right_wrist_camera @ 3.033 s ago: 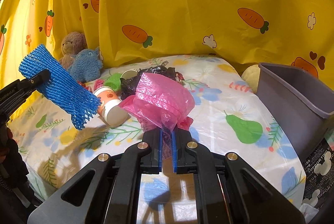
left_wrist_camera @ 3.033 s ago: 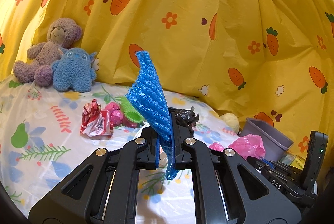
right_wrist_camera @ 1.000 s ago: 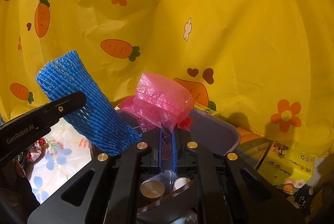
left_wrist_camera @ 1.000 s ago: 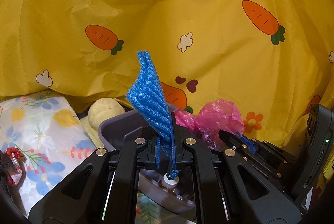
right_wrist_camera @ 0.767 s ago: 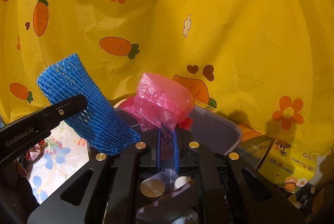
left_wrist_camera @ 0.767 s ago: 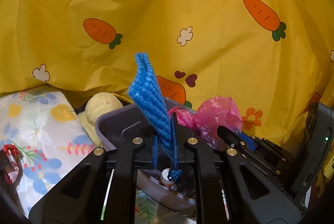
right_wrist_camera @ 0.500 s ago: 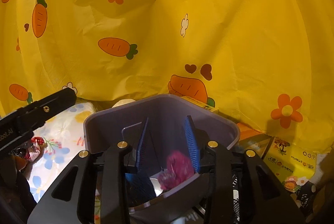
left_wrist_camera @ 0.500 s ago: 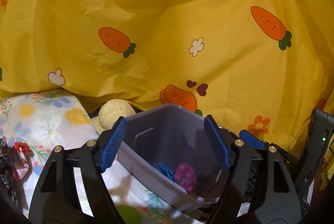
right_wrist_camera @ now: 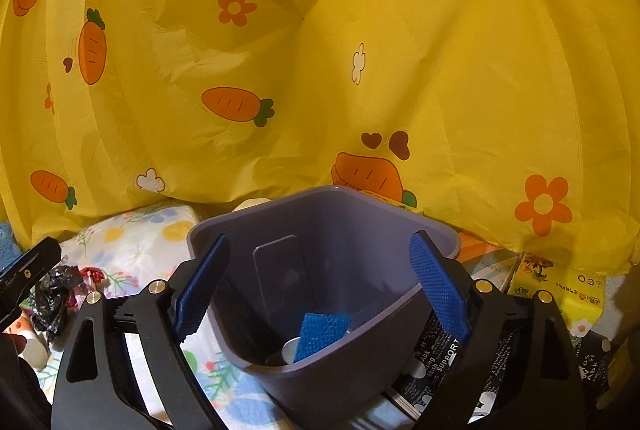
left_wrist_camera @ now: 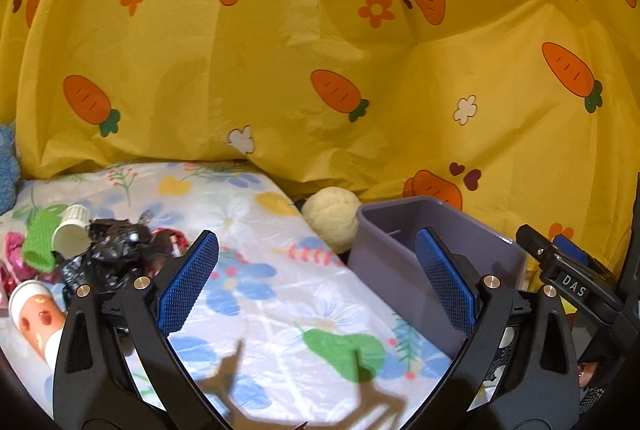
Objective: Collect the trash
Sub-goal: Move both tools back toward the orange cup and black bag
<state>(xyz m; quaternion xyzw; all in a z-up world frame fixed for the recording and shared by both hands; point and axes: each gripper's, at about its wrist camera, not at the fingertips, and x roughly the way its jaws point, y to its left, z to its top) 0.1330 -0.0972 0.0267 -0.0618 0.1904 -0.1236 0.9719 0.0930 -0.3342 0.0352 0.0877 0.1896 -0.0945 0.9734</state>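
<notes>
Blue foam net (right_wrist_camera: 322,334) lies in the grey bin (right_wrist_camera: 400,230); left gripper (left_wrist_camera: 316,282) and right gripper (right_wrist_camera: 320,290) gape wide, empty.

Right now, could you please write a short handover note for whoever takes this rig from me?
Left claw: open, empty, over the floral sheet beside the bin.
Right claw: open, empty, above the grey bin.
Done: the blue foam net lies inside the bin, next to a white cap-like item; the pink bag is not visible in the bin from here.
Left: a pile on the sheet to the left: black crumpled bag, white paper cup, green foam piece, printed cup, and pink and red wrappers.
The cream plush ball is probably not trash.
</notes>
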